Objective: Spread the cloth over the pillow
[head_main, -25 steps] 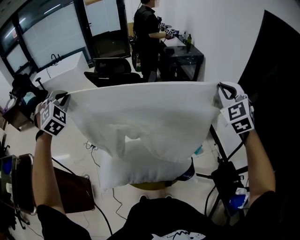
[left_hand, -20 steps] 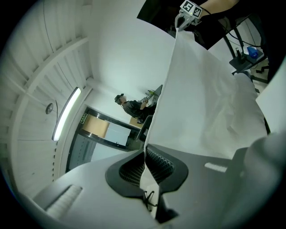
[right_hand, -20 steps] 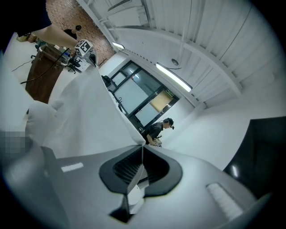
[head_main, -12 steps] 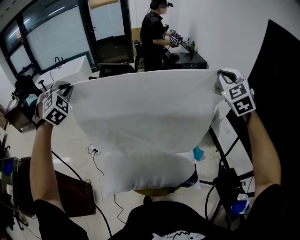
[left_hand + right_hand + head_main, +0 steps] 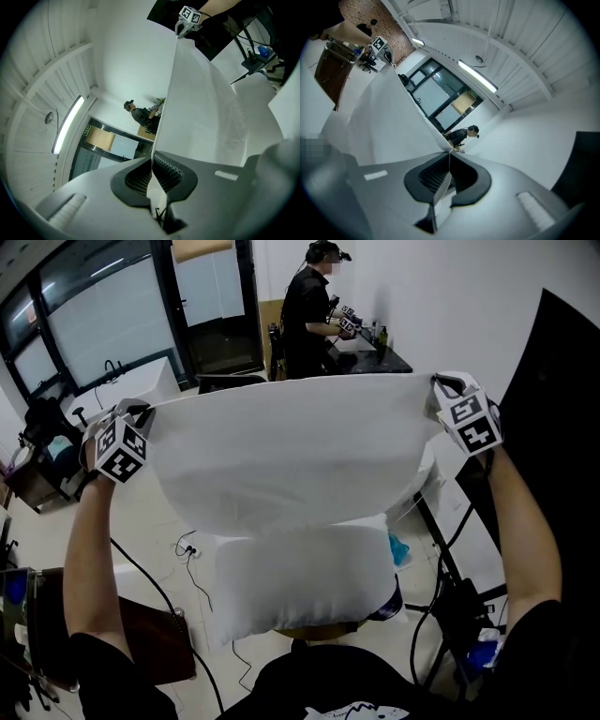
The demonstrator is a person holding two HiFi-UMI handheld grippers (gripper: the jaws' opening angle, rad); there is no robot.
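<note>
The biggest thing in front of me is the white cloth (image 5: 281,451), held up in the air as a broad sheet, its top edge pulled nearly straight from left to right and the rest hanging slack toward the floor. Below it and nearer to me lies the pillow (image 5: 300,582), white and plump, uncovered across almost all of its top. The cloth's lower hem hangs about at the pillow's far edge, and I cannot tell whether it touches. My left gripper (image 5: 141,415) has the left top corner and my right gripper (image 5: 439,385) the right one, the two well apart at about the same height. In each gripper view the jaws are clamped fully together with only the thin fabric between the ribbed pads (image 5: 165,169), so both corners are pinched firmly and nothing else is held. As I judge it, this is the step of carrying the opened cloth over the pillow, with the laying-down not yet begun. The next move calls for drawing both hands toward me and downward together, keeping the top edge stretched so the sheet settles flat, with the hem falling past the far edge. I should part the jaws only once the cloth rests on the pillow.
</note>
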